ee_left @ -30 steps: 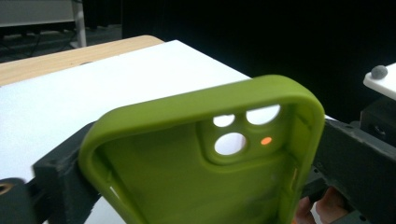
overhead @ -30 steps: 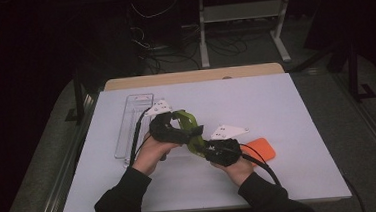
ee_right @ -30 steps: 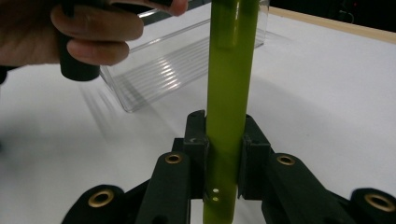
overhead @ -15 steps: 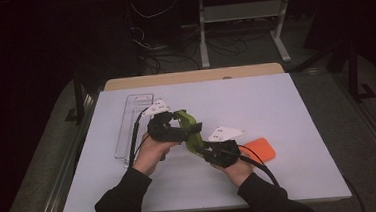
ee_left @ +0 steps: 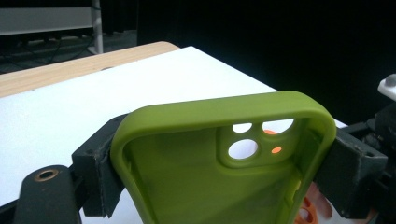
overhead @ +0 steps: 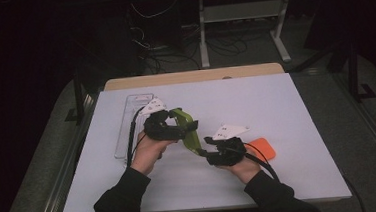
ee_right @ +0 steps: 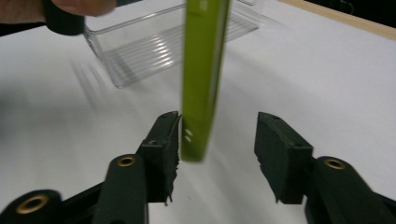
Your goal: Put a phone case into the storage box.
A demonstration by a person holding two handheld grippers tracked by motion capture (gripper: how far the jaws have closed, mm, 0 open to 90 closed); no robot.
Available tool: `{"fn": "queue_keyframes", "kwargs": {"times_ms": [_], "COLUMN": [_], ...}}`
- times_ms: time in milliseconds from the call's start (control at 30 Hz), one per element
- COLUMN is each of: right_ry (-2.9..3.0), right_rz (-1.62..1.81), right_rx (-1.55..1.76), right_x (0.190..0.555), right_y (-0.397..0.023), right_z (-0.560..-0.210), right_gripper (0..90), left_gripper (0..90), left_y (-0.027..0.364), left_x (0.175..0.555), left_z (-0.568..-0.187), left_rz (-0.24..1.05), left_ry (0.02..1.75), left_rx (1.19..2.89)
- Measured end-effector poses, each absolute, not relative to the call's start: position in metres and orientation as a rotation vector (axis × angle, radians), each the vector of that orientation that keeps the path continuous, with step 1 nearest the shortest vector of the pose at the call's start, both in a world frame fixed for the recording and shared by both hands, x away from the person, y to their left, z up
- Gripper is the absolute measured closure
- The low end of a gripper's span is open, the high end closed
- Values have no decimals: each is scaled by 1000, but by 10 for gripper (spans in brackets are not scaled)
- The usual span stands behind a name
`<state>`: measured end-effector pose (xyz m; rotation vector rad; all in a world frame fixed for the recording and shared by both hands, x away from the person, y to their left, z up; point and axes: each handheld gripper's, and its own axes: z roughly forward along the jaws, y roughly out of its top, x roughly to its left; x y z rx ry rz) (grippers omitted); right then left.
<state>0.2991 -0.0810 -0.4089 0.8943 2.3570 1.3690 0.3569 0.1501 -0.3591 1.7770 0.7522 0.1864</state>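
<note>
A green phone case (overhead: 189,131) is held above the white table between the two hands. My left gripper (overhead: 180,128) is shut on it. In the left gripper view its jaws, which have just been closing, press both long sides of the green case (ee_left: 187,182) near the camera cutout. My right gripper (overhead: 206,147) sits at the case's lower end. Its jaws have just been opening, and in the right gripper view the case's edge (ee_right: 203,70) stands between them beside one pad, well apart from the other.
A clear plastic tray (overhead: 129,125) lies at the left of the white table (overhead: 286,104); it also shows as the clear tray (ee_right: 154,46) behind the case. An orange phone case (overhead: 261,147) lies flat beside the right hand. A wooden strip borders the far edge.
The left gripper's jaws have closed onto the green case, and the right gripper's jaws have spread away from it. Both hands have stayed nearly in place.
</note>
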Motion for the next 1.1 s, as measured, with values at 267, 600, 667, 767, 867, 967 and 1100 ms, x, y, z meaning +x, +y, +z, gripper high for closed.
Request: {"fn": "queue_keyframes", "kwargs": {"times_ms": [267,600,667,767,867,967,1100], "right_ry": [2374,2324,2316,2316,2278,2262,2255], "right_rz": [1342,1299,1301,1304,1307,1316,1313], "right_rx": [972,1038,1029,1039,1052,1060,1077], "right_x": [304,296,291,288,287,287,287], "right_y": [-118,-171,-182,-191,-196,-200,-203], "right_z": [-402,-410,-415,-420,-422,-422,-423], "right_gripper": [299,107,64,4,0,0,0], "left_gripper": [149,149,148,148,148,148,148], "left_y": [154,162,165,171,179,188,200], "left_x": [357,364,366,370,373,378,386], "left_z": [-354,-343,-338,-332,-325,-318,-308], "left_rz": [196,256,264,291,328,354,423], "left_ry": [737,747,747,748,760,773,807], "left_rx": [1768,1787,1781,1781,1776,1764,1756]}}
